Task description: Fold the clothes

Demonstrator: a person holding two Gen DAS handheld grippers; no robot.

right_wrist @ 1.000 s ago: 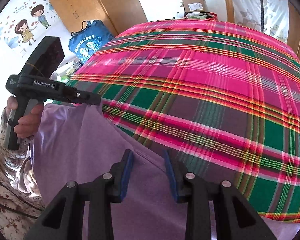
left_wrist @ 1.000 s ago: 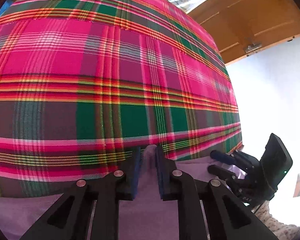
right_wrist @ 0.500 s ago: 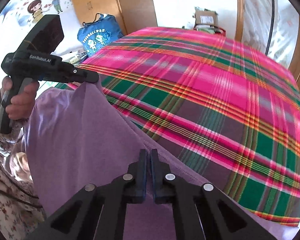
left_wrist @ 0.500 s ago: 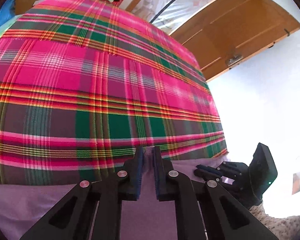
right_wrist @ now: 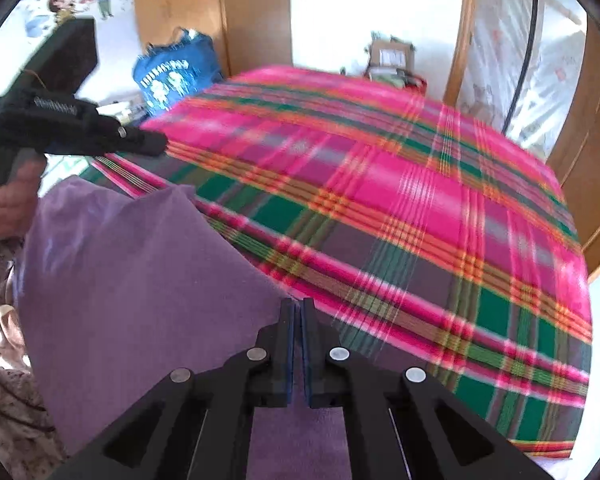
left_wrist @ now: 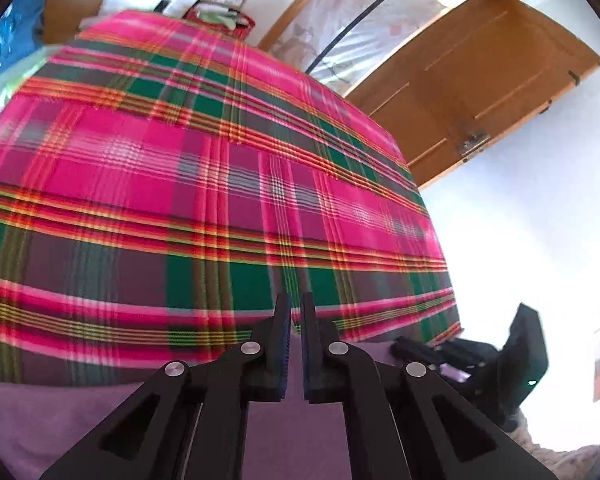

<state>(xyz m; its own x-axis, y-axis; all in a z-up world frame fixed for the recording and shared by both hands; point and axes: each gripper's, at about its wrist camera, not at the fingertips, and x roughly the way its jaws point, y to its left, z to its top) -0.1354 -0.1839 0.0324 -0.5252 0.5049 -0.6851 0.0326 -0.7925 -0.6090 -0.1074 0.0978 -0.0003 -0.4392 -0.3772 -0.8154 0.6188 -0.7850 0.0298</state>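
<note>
A purple garment [right_wrist: 140,300] is held up over the near edge of a pink and green plaid bed [right_wrist: 420,200]. My right gripper [right_wrist: 298,312] is shut on its near edge. In the right wrist view my left gripper [right_wrist: 160,146] is in a hand [right_wrist: 8,200] at the upper left. The garment's raised corner [right_wrist: 180,192] sits just below its tips, with bed showing between them. From the left wrist, my left gripper [left_wrist: 296,316] has its jaws almost together, with plaid between the tips and purple cloth [left_wrist: 100,420] lower down. My right gripper [left_wrist: 404,346] lies at the cloth's far right.
A wooden door [left_wrist: 480,80] stands beyond the bed's right side. A blue bag [right_wrist: 176,76] and a wooden wardrobe [right_wrist: 252,20] are at the far left, and a cardboard box [right_wrist: 392,54] at the bed's far end. A patterned sleeve [right_wrist: 4,392] shows at lower left.
My right gripper shut on the garment a second ago. Both grippers rose and tilted up. The garment's corner, earlier in my left gripper's tips, now sits below them.
</note>
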